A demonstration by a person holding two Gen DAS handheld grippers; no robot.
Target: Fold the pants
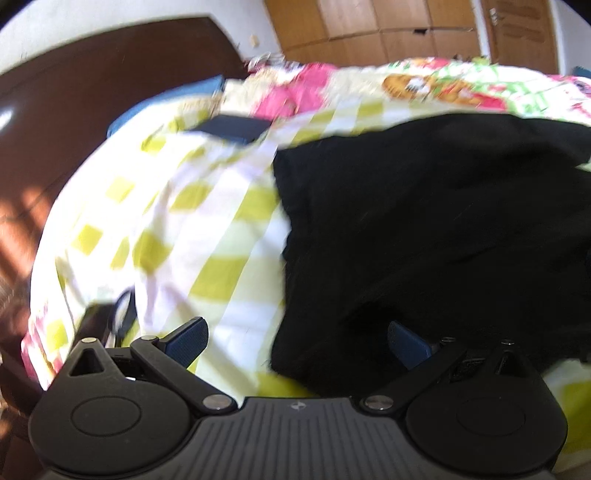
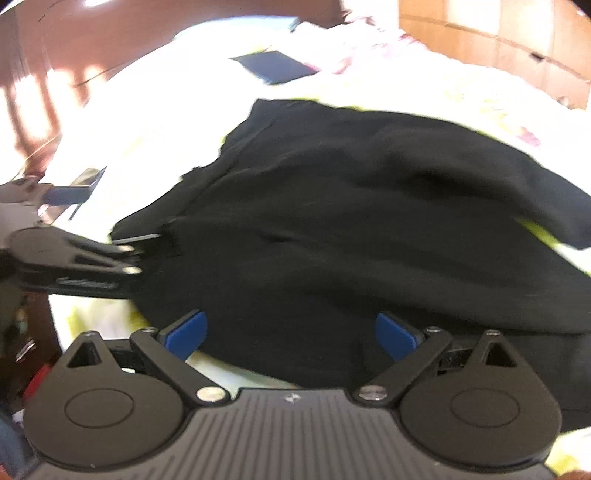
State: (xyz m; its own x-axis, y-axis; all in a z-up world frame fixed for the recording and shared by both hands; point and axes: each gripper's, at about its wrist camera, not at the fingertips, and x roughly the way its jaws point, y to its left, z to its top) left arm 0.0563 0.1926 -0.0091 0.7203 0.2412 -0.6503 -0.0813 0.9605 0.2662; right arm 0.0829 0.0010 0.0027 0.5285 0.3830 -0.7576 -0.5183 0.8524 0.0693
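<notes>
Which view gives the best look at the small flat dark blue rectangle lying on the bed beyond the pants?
The right wrist view: the small flat dark blue rectangle shows its whole outline against the pale bedsheet. In the left wrist view it is blurrier and seen edge-on on the checked sheet.

Black pants (image 1: 424,229) on checked bedsheet (image 1: 207,229), left gripper (image 1: 297,341) spread wide

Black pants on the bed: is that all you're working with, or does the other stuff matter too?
For the job:
black pants
left gripper, open
right gripper, open

Just lying about:
checked bedsheet
dark blue flat item
wooden wardrobe
</notes>
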